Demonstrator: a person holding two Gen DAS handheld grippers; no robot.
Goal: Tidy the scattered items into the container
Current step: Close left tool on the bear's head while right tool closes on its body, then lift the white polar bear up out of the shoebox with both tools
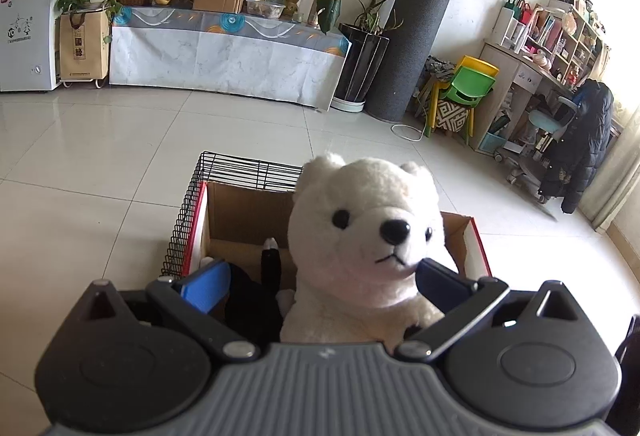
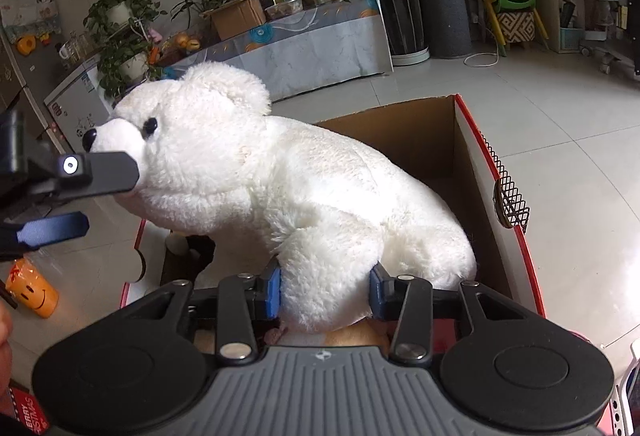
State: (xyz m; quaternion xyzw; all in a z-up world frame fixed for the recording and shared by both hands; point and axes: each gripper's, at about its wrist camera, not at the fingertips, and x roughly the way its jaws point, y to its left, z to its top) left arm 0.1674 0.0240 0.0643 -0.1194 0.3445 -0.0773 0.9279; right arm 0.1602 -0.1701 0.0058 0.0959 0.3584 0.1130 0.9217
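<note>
A white plush bear [image 1: 360,220] sits upright in an open cardboard box [image 1: 248,211] with red outer sides, facing the left wrist camera. My left gripper [image 1: 320,272] stands wide open with the bear's head and chest between its blue pads [image 1: 206,290]; the right finger lies against the cheek. In the right wrist view the bear [image 2: 280,175] fills the box [image 2: 420,139], and my right gripper [image 2: 326,288] is shut on its hind leg. The left gripper [image 2: 112,197] shows there at the bear's muzzle. A black plush toy [image 1: 256,300] lies in the box beside the bear.
A black wire basket [image 1: 248,167] stands against the box's far side. On the tiled floor lie an orange smiley cup [image 2: 34,294] and a red Christmas item [image 2: 26,412]. A covered low table [image 1: 224,51], potted plants and small chairs [image 1: 464,91] line the far wall.
</note>
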